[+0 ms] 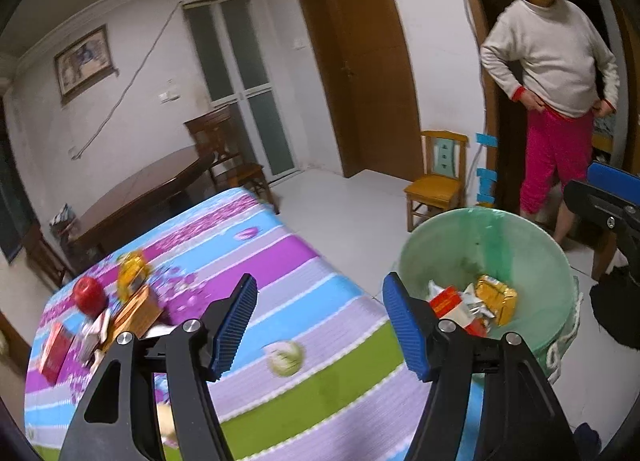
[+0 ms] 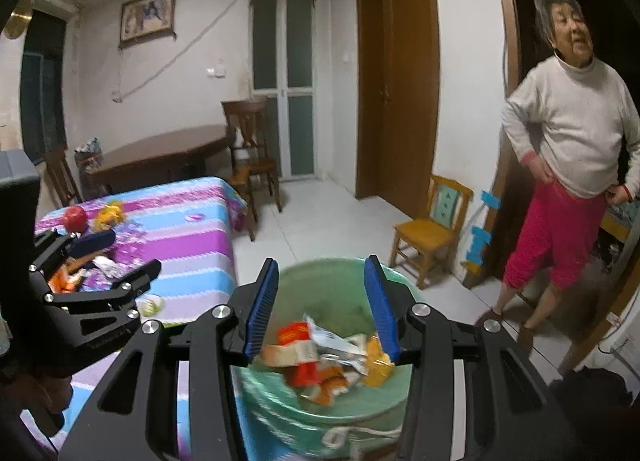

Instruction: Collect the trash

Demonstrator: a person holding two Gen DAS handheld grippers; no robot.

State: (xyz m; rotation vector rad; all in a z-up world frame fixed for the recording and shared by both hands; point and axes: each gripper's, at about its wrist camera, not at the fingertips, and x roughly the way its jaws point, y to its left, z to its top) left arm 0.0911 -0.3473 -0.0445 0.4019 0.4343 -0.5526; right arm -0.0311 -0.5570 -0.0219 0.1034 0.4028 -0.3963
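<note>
Over at two o'clock from my left gripper [image 1: 320, 325] stands the green bin [image 1: 420, 245], wrappers already inside. Both my grippers are open and empty; my right gripper [image 2: 322, 305] hangs above the bin's mouth. Next piece, I judge, is the crumpled ball [image 1: 285, 357] on the striped cloth [image 1: 280, 253], just below my left fingertips. I'd come down square over it and close gently. Being roundish, it shows no clear long axis.

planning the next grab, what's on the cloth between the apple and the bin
In the left wrist view, between the apple and the bin lie a yellow wrapper, then bare striped cloth with one crumpled white-green ball nearer the camera.
</note>
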